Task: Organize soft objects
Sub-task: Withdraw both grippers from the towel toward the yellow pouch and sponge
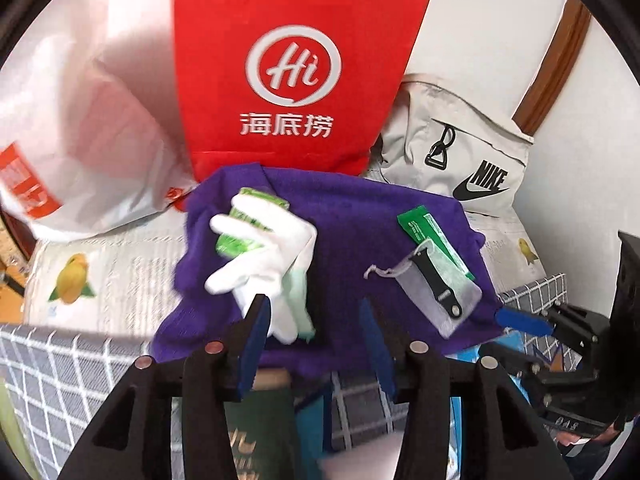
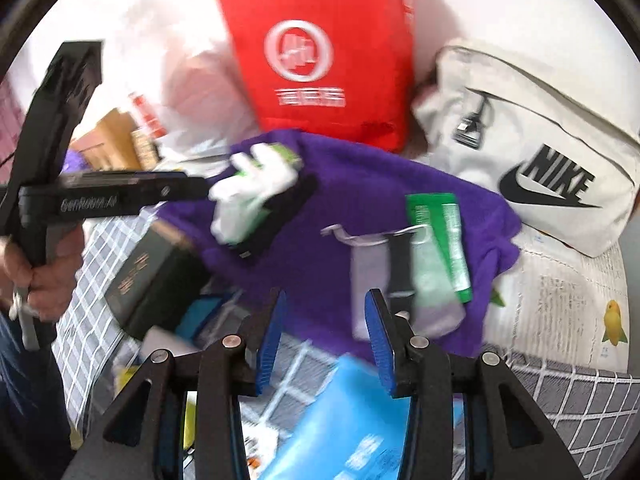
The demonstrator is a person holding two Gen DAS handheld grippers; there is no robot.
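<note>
A purple cloth is being seen spread flat at the centre of both views, lying on a printed white sheet with yellow bird figures. On the cloth, toward 9 o'clock in the left wrist view, a white glove is lying with a green packet partly under it; toward 3 o'clock a green sachet and a grey drawstring pouch with a black strap-like piece are lying, touching each other. At 12 o'clock of the cloth a red paper bag with a white logo is standing, with a white plastic bag at 10 o'clock and a pale Nike bag at 2 o'clock. The left gripper is being held at 6 o'clock of its frame, jaws apart, blue pads pressing on nothing, above the near edge of the cloth. The right gripper is likewise being held with jaws apart and nothing between them, near the pouch end; its view is blurred. In the right wrist view the left gripper's body is being seen at 9 o'clock, gripped by a bare hand. A grey grid-pattern fabric is lying at 5 o'clock, and a blue packet is showing at 6 o'clock below the pads. A dark box is sitting at 8 o'clock beside the cloth.
</note>
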